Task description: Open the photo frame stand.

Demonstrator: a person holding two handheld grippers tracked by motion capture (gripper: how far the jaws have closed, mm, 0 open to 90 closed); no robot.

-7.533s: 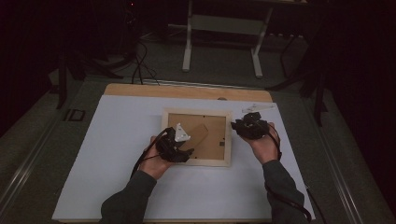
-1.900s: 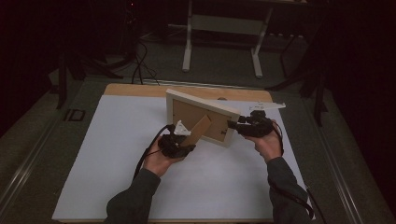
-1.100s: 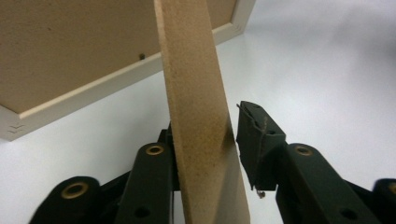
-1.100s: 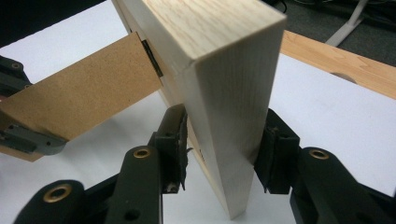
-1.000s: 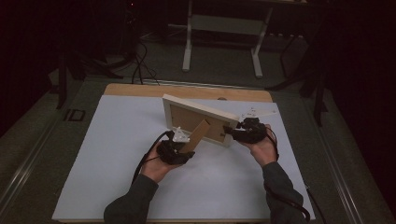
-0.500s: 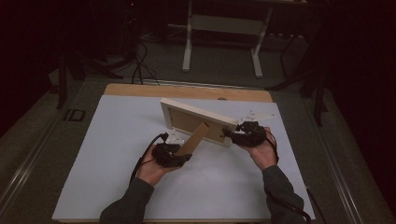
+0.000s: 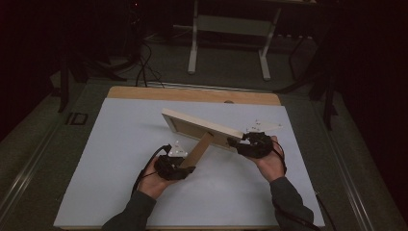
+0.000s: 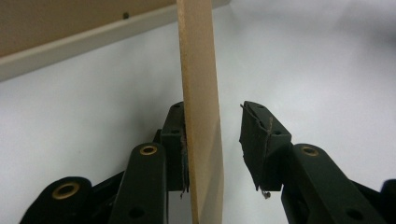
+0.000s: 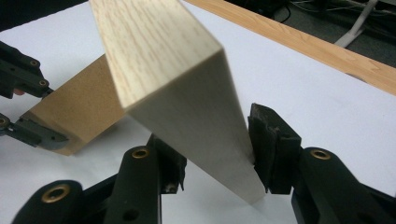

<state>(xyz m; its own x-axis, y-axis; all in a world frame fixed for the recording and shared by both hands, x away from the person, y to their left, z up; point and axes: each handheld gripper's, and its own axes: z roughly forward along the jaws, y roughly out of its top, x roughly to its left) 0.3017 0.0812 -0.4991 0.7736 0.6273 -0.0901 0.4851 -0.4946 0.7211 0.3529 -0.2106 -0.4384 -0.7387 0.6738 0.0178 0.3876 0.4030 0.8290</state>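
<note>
The frame (image 7: 202,126) was tipped up over the middle of the white table (image 7: 115,159), with its brown prop leg (image 7: 198,150) swung out toward the person. The left tongs (image 7: 185,168) sat around the leg's tip with one pad touching it and a clear gap on the other side, so open, not really pinching. The right tongs (image 7: 235,142) were clamped on the frame's right end, both pads against the wood. The frame looked like light, stiff wood, and probably the front wouldn't like being dropped, so the solid rail was the smart place to grab. The leg looked like thin fibreboard on a hinge, flimsy enough to bend or tear off if yanked, so best held near the tip and moved gently. No brand, label or writing was readable anywhere.
</note>
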